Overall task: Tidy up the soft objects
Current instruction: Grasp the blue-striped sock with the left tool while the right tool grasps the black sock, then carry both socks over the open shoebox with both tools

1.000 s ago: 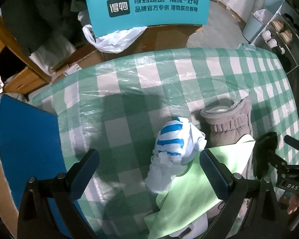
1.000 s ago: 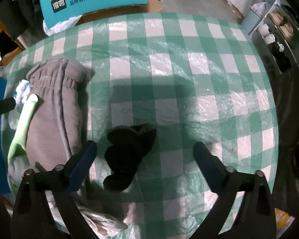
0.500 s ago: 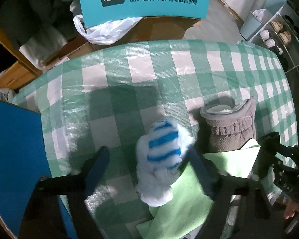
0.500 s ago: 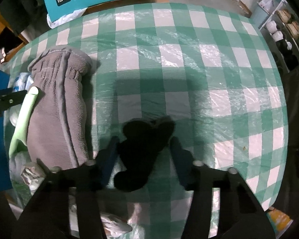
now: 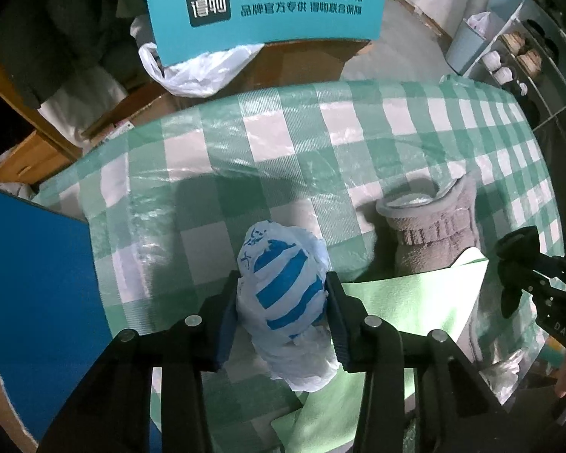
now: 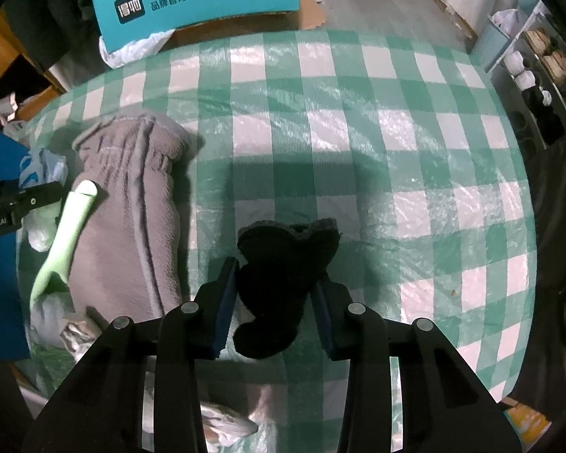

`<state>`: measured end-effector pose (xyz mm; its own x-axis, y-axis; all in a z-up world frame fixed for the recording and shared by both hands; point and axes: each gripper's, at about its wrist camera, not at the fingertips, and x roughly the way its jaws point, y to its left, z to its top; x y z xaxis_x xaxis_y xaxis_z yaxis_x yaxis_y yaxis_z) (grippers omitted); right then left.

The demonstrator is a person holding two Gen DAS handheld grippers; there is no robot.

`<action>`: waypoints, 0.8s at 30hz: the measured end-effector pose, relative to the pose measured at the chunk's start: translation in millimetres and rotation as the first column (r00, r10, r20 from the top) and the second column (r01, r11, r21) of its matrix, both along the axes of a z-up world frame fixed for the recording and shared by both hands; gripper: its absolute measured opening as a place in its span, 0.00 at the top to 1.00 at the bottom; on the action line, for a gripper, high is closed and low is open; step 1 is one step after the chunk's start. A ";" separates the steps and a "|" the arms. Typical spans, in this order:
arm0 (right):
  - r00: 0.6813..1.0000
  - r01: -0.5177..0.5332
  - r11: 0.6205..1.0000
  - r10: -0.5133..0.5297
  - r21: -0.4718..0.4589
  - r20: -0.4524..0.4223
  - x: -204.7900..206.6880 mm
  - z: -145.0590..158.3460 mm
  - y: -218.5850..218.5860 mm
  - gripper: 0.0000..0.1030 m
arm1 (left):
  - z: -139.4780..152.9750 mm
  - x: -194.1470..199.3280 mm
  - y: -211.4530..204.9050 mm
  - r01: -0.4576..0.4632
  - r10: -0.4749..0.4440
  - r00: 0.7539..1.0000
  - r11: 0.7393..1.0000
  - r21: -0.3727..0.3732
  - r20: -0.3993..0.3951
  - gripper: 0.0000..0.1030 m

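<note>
My left gripper (image 5: 283,294) is shut on a white plastic bag with blue stripes (image 5: 283,283), squeezed between both pads over the checked tablecloth (image 5: 245,158). My right gripper (image 6: 275,294) is shut on a black fuzzy sock (image 6: 283,264). A grey fleece garment (image 6: 132,211) lies left of the sock; it also shows in the left wrist view (image 5: 434,234). A light green cloth (image 5: 407,321) lies beside and under the bag, and its edge (image 6: 68,226) rests on the grey garment.
A teal printed box (image 5: 268,3) and a white plastic bag (image 5: 200,71) stand beyond the table's far edge. A blue board (image 5: 30,302) is at the left. Shelves with shoes (image 6: 539,68) are at the far right. Crumpled plastic (image 6: 222,422) lies near the front.
Both grippers moved forward and closed: the left one on the striped bag, the right one on the black sock. Both were open a second ago.
</note>
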<state>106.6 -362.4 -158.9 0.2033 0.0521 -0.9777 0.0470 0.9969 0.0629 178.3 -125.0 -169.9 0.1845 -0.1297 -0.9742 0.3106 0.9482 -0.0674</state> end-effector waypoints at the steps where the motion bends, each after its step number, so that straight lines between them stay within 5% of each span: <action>1: 1.000 0.001 1.000 -0.001 0.001 0.005 -0.8 1.9 -0.3 0.65 | 3.0 0.0 1.5 -0.003 0.003 1.000 1.000 -0.001 0.007 0.58; 24: 0.987 -0.065 0.997 0.058 0.042 0.152 -22.3 79.6 24.7 0.65 | 71.2 -45.0 23.2 0.013 -0.013 0.993 1.000 0.002 0.116 0.58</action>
<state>84.3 -337.7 -79.3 0.3428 0.1143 -0.9324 -0.0282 0.9934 0.1115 133.4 -101.8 -98.8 0.2944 -0.1314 -0.9466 0.3282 0.9442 -0.0290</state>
